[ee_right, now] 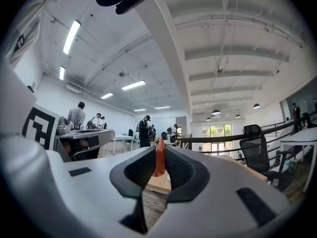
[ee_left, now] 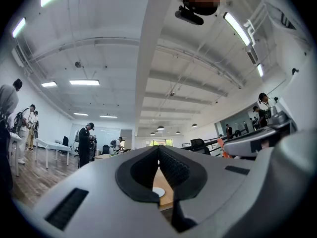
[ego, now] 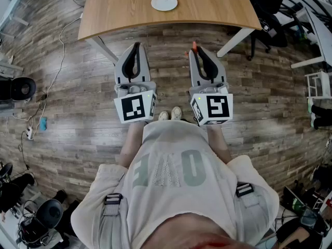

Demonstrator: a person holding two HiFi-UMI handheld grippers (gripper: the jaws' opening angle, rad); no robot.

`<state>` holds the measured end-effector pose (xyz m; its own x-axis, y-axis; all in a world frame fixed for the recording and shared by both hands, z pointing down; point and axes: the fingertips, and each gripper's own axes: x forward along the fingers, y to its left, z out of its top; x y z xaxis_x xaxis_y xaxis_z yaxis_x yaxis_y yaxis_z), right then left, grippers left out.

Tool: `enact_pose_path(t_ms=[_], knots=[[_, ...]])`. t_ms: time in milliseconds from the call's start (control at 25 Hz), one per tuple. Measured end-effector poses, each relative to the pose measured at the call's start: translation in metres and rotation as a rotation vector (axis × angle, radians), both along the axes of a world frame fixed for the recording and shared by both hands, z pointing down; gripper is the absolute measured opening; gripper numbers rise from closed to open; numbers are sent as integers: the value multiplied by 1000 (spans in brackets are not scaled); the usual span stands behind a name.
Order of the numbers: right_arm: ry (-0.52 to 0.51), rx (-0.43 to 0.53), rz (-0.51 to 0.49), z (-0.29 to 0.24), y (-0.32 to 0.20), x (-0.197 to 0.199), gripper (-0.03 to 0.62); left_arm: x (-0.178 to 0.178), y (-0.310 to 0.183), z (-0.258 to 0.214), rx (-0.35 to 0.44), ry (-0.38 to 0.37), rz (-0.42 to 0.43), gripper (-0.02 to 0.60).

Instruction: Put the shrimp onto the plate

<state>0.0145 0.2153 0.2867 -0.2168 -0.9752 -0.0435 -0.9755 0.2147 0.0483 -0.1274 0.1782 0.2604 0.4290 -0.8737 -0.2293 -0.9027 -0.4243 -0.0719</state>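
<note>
Grey-brown plank flooring (ego: 78, 113) fills most of the head view, with a pale wooden table (ego: 129, 9) of smooth, rounded-edged board at the far side. On that table sits a small round white plate (ego: 164, 2), glossy and bare.

The right gripper (ego: 196, 50) is clenched on a slim orange shrimp (ee_right: 160, 157). Its ribbed black pads pinch the lower part while the tapered tip stands up between them. It looks like a rubbery toy, though it shows too small to be sure. The left gripper (ego: 136, 45) has its jaw tips pressed together with nothing between them.

I judge this to be the carrying step: the shrimp is held well short of the plate. The next move calls for reaching forward over the table edge, lowering above the plate, then letting go.
</note>
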Motion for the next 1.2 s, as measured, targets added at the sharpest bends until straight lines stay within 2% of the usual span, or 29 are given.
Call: enact_pose_path(t_ms=[600,1200], knots=[[-9,7,2,4,-6,4,66,1,-11,5,-5,-3,-6,9],[-37,0,-2,10,-18,34,66,29,-24,11,-11,-23,-14,9]])
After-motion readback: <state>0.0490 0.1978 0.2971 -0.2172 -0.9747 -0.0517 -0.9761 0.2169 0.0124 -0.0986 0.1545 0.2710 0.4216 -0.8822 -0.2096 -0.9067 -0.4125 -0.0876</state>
